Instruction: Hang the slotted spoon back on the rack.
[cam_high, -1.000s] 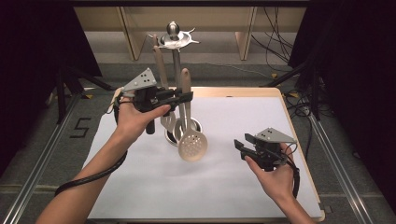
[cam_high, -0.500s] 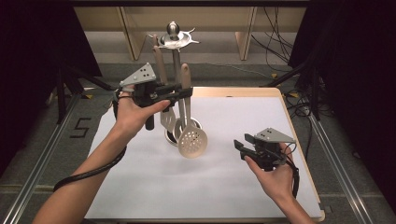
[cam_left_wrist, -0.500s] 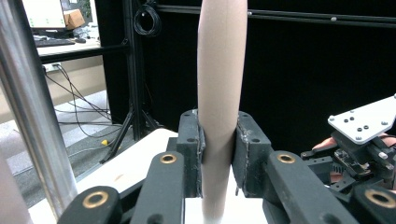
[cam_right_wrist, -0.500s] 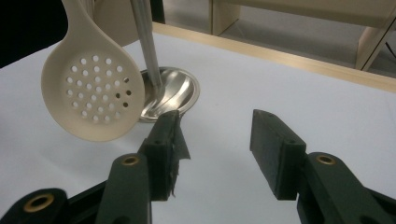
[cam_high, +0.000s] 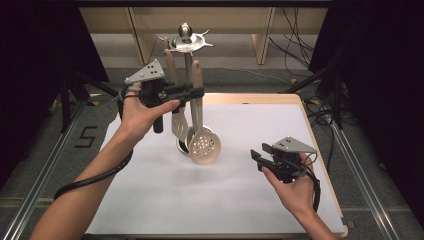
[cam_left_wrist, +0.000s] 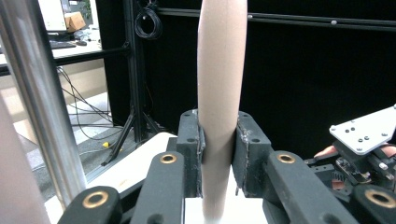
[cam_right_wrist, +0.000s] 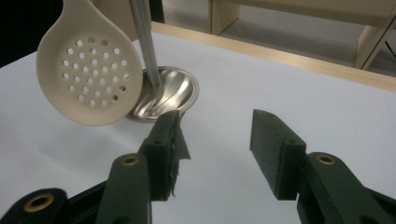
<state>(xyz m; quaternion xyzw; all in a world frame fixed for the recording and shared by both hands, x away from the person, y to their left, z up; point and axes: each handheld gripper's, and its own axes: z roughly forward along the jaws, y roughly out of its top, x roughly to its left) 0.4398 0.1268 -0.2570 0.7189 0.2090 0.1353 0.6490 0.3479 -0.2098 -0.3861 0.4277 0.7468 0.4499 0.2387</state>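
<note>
A beige skimmer spoon with a perforated head (cam_high: 204, 146) hangs upright beside a metal utensil stand (cam_high: 186, 65). My left gripper (cam_high: 192, 92) is shut on its handle (cam_left_wrist: 219, 93), and both jaws press the handle's sides in the left gripper view. The head (cam_right_wrist: 88, 65) floats just above the stand's round steel base (cam_right_wrist: 168, 93). A slotted spatula (cam_high: 178, 122) hangs against the pole behind my left gripper. My right gripper (cam_high: 257, 155) rests low over the white mat at the right, open (cam_right_wrist: 219, 135) with nothing between its jaws, pointing at the stand's base.
The white mat (cam_high: 150, 200) covers a wooden-edged table (cam_high: 320, 150). The stand's pole (cam_left_wrist: 37, 93) rises close to the left of the held handle. Hook arms (cam_high: 202, 36) spread from the stand's top. Cables and shelf legs lie beyond the far edge.
My left gripper has risen a little with the skimmer, lifting its head higher off the base. The right gripper has stayed put.
</note>
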